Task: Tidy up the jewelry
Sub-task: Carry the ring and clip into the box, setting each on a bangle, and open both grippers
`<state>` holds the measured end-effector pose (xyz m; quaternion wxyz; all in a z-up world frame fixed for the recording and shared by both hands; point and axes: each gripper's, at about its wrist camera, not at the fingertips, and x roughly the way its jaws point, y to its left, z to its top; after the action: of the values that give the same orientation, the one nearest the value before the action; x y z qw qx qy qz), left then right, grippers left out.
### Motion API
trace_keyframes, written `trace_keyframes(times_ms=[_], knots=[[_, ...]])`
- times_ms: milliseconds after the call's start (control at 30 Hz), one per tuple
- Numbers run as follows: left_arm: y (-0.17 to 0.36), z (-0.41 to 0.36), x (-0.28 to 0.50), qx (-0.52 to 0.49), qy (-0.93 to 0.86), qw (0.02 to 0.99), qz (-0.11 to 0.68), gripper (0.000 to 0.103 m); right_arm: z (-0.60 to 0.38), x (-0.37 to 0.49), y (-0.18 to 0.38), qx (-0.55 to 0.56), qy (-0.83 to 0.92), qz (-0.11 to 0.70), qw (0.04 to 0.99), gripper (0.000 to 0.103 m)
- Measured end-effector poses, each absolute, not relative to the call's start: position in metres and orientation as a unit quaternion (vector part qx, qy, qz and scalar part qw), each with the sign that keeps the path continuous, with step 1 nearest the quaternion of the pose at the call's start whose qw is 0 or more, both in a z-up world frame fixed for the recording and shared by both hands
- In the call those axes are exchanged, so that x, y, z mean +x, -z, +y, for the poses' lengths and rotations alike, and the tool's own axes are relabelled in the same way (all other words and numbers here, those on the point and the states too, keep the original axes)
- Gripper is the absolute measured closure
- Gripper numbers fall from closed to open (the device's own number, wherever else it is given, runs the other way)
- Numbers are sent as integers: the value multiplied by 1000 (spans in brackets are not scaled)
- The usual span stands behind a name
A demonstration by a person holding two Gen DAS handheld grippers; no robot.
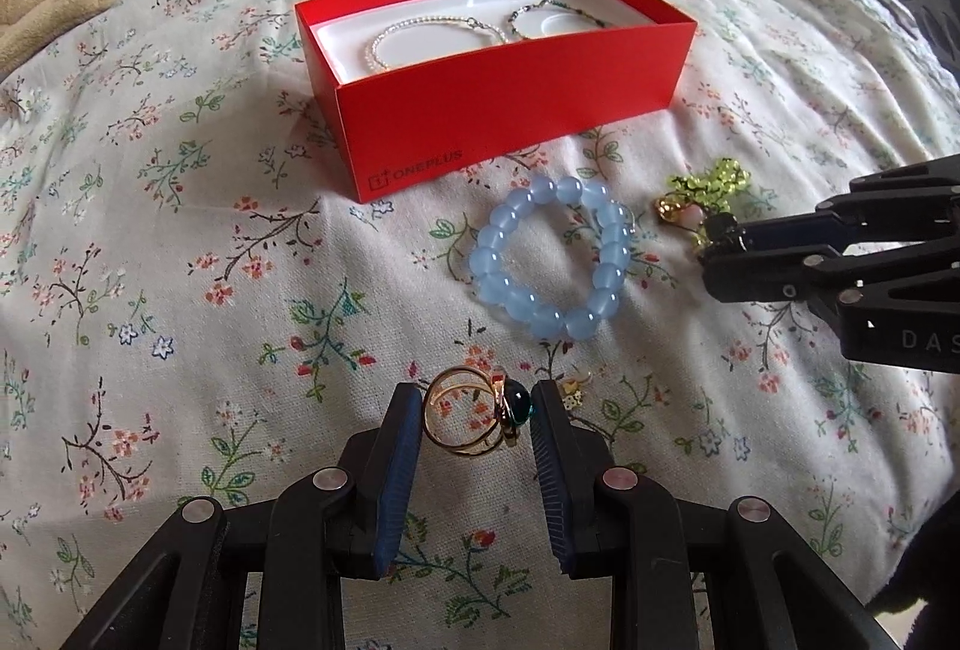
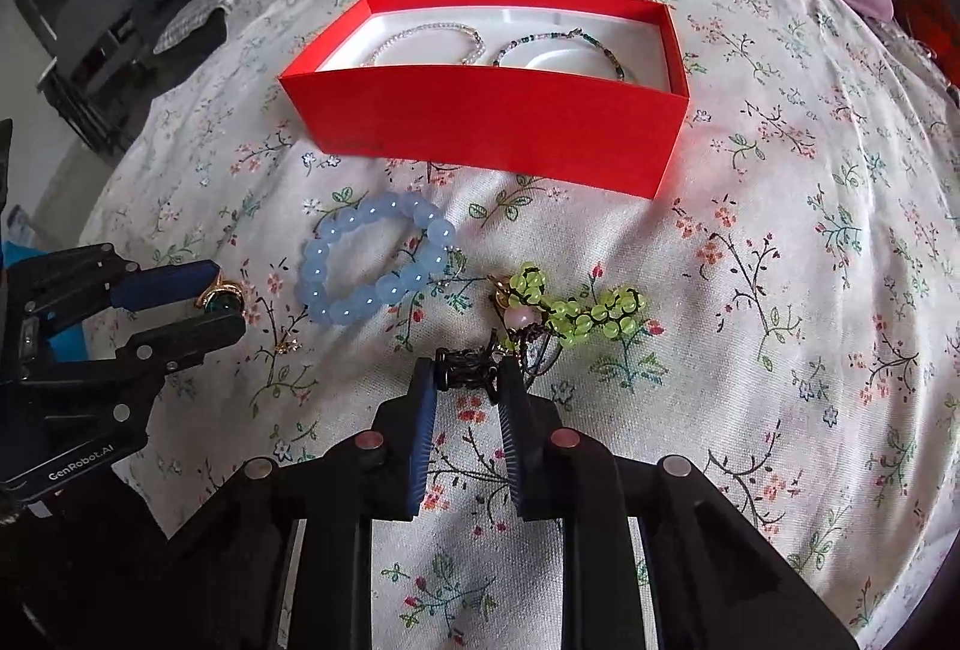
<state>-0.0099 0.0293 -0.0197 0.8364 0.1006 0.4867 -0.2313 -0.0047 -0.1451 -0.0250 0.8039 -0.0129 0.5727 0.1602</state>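
A gold ring with a dark teal stone is gripped between the blue pads of the left gripper, above the floral bedsheet. The right gripper is clamped on the black cord end of a green beaded bracelet, whose beads lie on the sheet. A blue beaded bracelet lies between the grippers, near the open red box. In the box's white tray a pearl bracelet and a dark beaded bracelet are seen side by side.
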Motion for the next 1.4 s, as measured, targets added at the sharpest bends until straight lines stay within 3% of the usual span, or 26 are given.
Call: trace_keyframes(times_ms=[900, 1400], knots=[[-39, 11, 20, 101, 219, 875, 419, 72, -162, 8, -38, -9, -151, 516, 843, 81], [-33, -15, 73, 91, 214, 884, 405, 72, -163, 53, -39, 12, -151, 517, 842, 81]])
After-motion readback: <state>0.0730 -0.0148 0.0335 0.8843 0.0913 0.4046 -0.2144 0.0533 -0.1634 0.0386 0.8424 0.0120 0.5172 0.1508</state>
